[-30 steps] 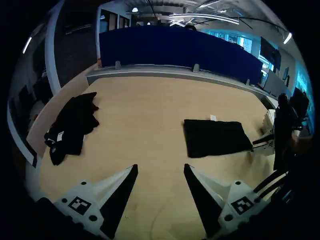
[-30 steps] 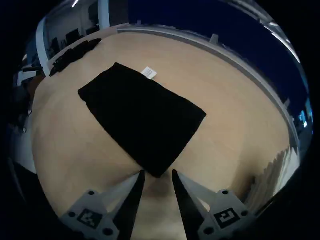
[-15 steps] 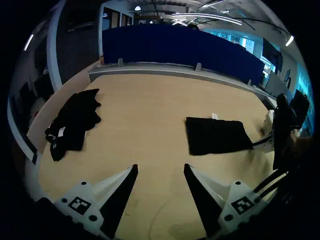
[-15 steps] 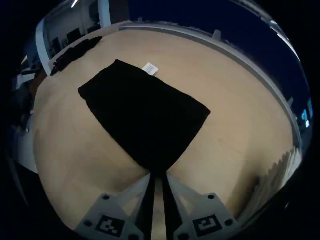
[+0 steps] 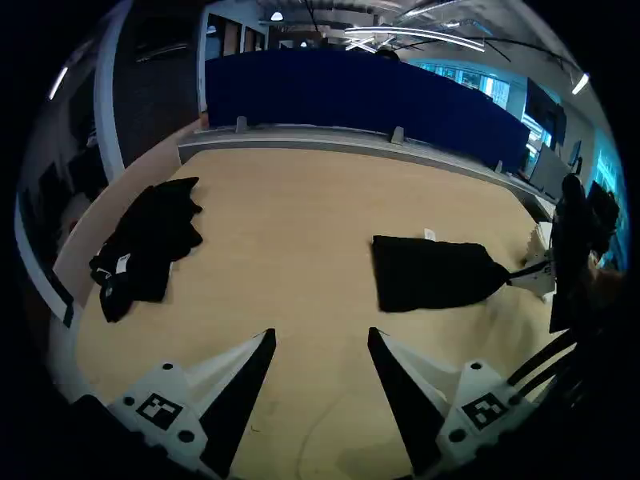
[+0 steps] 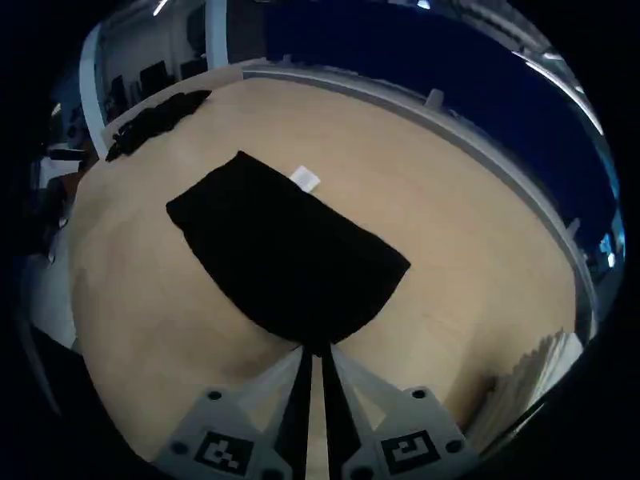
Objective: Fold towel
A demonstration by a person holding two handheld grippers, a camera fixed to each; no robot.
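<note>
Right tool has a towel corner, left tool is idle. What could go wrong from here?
1. The right tool pinches the black towel at just one corner tip. Such a thin bite may slip once it pulls.
2. The left tool hangs open, well short of the towel. A one-corner pull could drag or skew the cloth across the table rather than fold it squarely.

Nothing legible anywhere; the white tag (image 6: 305, 178) at the towel's (image 6: 280, 256) one-o'clock edge is too small to read.
</note>
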